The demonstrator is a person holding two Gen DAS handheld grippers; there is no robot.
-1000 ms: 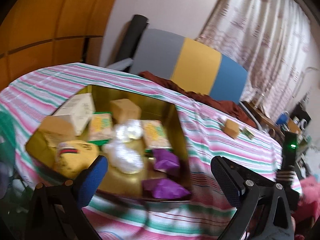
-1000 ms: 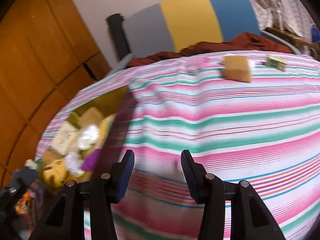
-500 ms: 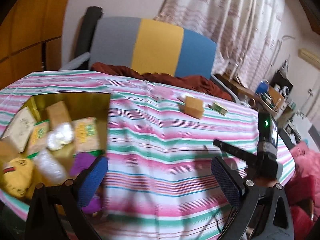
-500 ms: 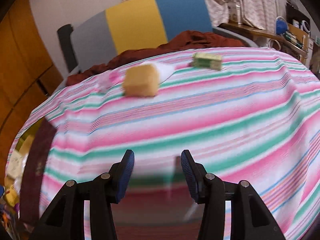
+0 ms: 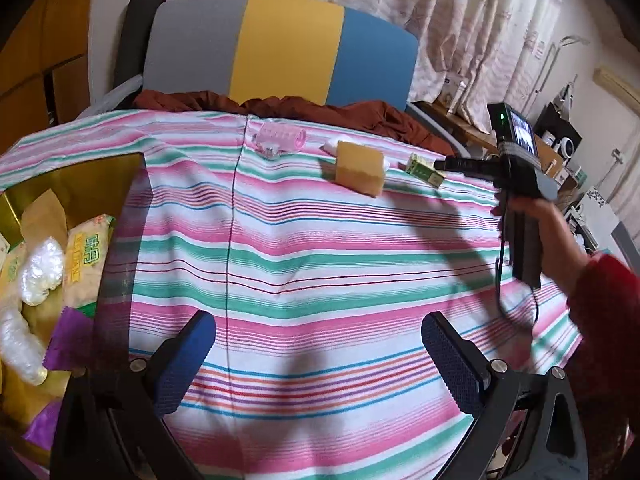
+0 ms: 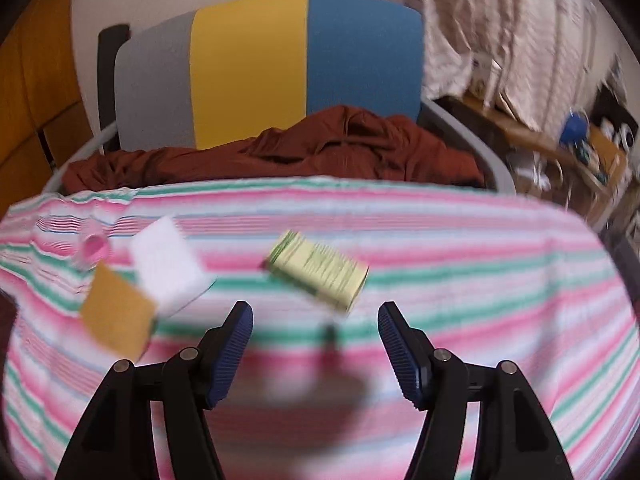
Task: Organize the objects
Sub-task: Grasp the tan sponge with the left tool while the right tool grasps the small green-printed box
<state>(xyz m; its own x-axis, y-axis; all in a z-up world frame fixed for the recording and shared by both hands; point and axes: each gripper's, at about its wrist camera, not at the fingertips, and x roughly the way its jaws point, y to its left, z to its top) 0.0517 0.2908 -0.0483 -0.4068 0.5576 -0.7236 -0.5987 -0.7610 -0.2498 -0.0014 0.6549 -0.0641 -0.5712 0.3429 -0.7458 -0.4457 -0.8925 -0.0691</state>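
The left claw (image 5: pixel 318 354) is seen with its blue pads set wide apart above the striped cloth (image 5: pixel 320 264) that covers the worktop; nothing lies between the pads. The right claw (image 6: pixel 315 346) is caught with its jaws opening, and the gap between its pads is empty; only the striped cloth is seen below it. In the left wrist view the right claw is carried by a hand (image 5: pixel 532 216) with a red sleeve (image 5: pixel 604 292), at the right side of the worktop, with one black finger (image 5: pixel 464 165) pointed toward the far objects.

The loose objects are grouped at the far part of the worktop. A green-and-yellow packet (image 6: pixel 318 270) lies just ahead of the right claw, tilted across the stripes. To its left a white block (image 6: pixel 168 266) is found, and a tan box (image 6: pixel 118 314) lies in front of that block, overlapping its edge in the view. A pink plastic item (image 6: pixel 94 246) rests just beyond them, near the cloth's far edge. The right wrist view is blurred, so finer detail cannot be told.

At the left edge of the left wrist view a gold-lined box (image 5: pixel 84 182) is set on the worktop. Inside it are held yellow-green packets (image 5: pixel 86 264), clear wrapped bundles (image 5: pixel 40 270), and purple wrappers (image 5: pixel 68 340).

Behind the worktop stands a chair back (image 5: pixel 280 46) in grey, yellow and blue, with a rust-brown cloth (image 6: pixel 280 152) draped on its seat.
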